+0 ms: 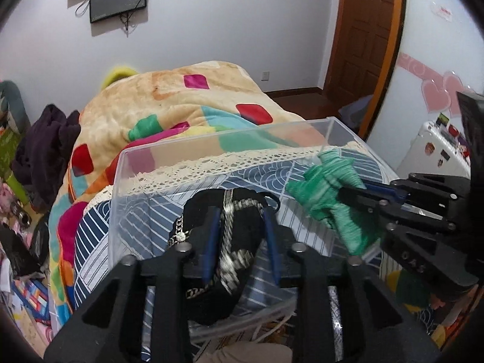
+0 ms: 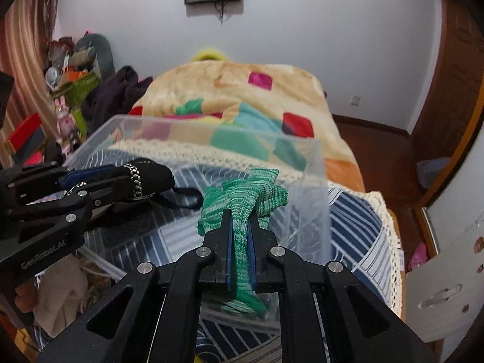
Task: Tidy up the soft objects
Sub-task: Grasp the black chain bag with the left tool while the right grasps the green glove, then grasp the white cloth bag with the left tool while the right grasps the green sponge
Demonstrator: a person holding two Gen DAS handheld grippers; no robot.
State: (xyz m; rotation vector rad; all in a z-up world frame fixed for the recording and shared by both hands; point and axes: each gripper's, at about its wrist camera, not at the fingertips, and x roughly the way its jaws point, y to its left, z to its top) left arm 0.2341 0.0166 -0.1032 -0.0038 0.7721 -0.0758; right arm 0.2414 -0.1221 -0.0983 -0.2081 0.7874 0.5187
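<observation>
My left gripper point(image 1: 240, 211) is shut on a black soft bag with silver chain trim point(image 1: 230, 211) and holds it over the clear plastic bin point(image 1: 193, 148). It also shows in the right wrist view point(image 2: 145, 175), with its black strap hanging into the bin point(image 2: 99, 139). My right gripper point(image 2: 239, 214) is shut on a green knitted cloth point(image 2: 242, 199) and holds it above the bin's right side. That cloth shows in the left wrist view point(image 1: 326, 187) at the right, pinched by the right gripper point(image 1: 351, 189).
The bin sits on a bed with a blue striped cover point(image 1: 93, 230) and a colourful patchwork blanket point(image 1: 181, 99). Dark clothes point(image 1: 45, 148) and clutter lie left of the bed. A wooden door point(image 1: 363, 30) and a white cabinet point(image 2: 447, 272) stand at right.
</observation>
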